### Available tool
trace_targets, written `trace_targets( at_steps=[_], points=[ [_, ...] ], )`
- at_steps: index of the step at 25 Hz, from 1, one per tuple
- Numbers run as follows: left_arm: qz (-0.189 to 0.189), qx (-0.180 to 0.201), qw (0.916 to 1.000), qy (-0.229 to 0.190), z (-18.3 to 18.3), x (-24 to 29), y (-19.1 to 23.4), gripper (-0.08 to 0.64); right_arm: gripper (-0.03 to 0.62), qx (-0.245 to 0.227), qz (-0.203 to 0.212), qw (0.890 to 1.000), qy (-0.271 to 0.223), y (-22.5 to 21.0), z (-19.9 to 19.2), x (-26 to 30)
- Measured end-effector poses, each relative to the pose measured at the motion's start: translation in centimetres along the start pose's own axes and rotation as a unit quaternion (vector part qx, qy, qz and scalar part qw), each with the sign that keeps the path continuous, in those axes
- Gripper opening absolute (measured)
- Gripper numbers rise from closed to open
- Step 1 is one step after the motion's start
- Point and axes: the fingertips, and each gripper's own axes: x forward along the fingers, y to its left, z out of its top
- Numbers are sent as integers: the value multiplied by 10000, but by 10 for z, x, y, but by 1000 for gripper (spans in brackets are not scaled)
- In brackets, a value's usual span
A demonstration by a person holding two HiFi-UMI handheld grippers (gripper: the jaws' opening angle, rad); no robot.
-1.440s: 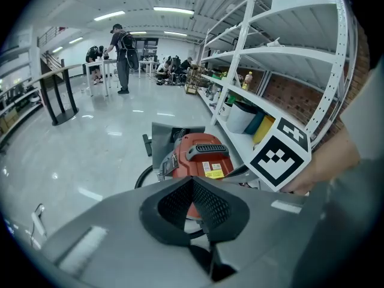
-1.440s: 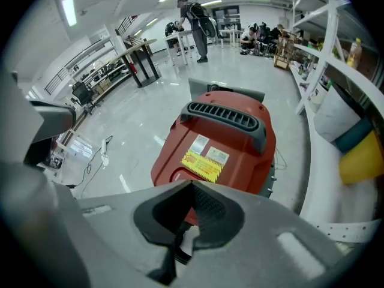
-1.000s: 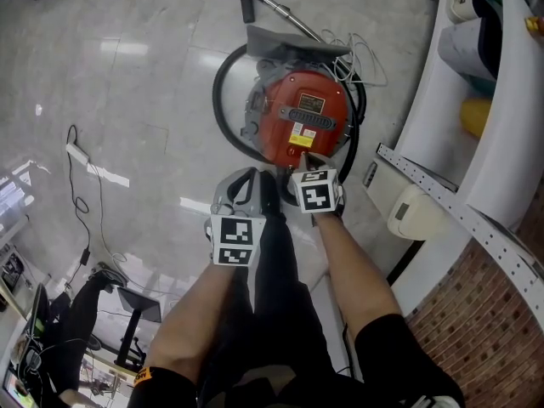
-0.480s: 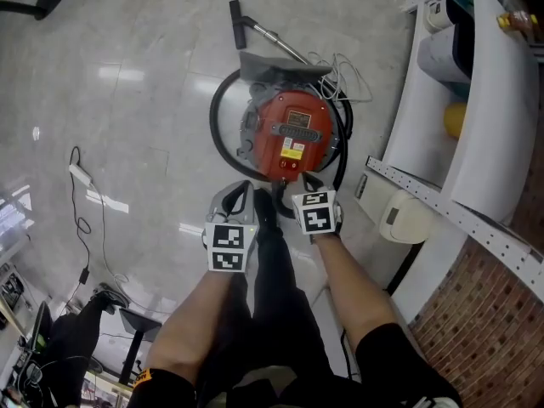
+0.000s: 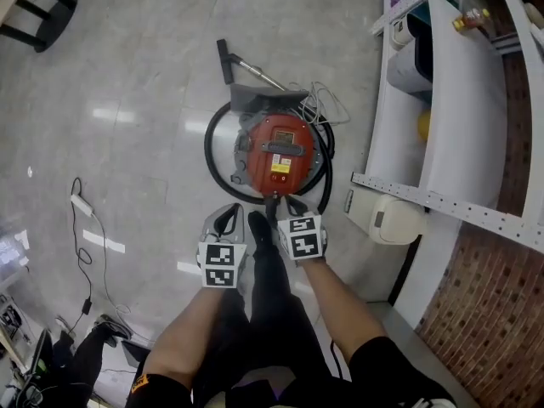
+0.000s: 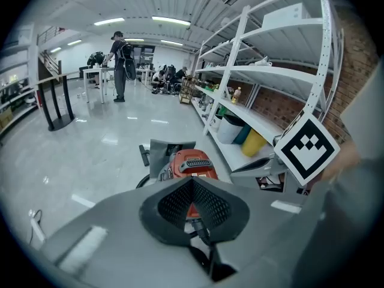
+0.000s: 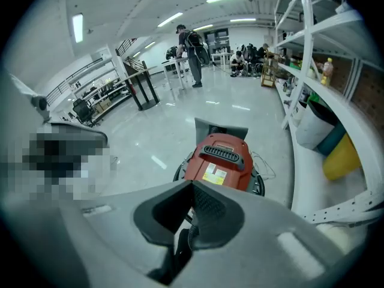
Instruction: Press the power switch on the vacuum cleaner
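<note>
Nearest, the left gripper [image 5: 228, 218] and right gripper [image 5: 287, 204] hang side by side above the person's black-clad legs. Each has its dark ribbed pads pressed together at the tips, with nothing between them.

At 12 o'clock from the right gripper, just ahead and apart from it, the vacuum cleaner [image 5: 279, 145] sits on the glossy grey floor [image 5: 144, 100]. It is a round red plastic drum with a black slotted handle and a yellow label. A black hose [image 5: 211, 147] loops around it.

At 3 o'clock lies a white boxy appliance [image 5: 387, 221], then the white perforated metal shelving [image 5: 442, 100]. At 9 o'clock a thin cable with a power strip [image 5: 80, 203] trails.
</note>
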Motion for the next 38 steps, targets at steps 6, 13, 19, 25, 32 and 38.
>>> trace_targets(
  at_steps=[6, 13, 19, 25, 32, 38],
  points=[
    [-123, 62, 9993, -344, 10, -58, -8, 15, -8, -52, 8, 9989, -471, 38, 11, -56],
    [-391, 6, 9973, -628, -8, -129, -24, 15, -8, -151, 294, 9941, -1037, 112, 11, -126],
    [-515, 130, 9933, -1028, -7, -198, -41, 15, -8, -98, 241, 9874, -1560, 154, 0, -187],
    [-612, 348, 9883, -1350, -20, -272, -61, 15, -8, 34, 45, 9812, -1929, 187, -23, -253],
    [-610, 514, 9821, -1708, -23, -335, -64, 16, -8, 2, -54, 9708, -2397, 218, -30, -320],
    [-582, 477, 9797, -1856, -33, -375, -80, 15, -8, -179, -30, 9647, -2629, 239, -43, -365]
  ],
)
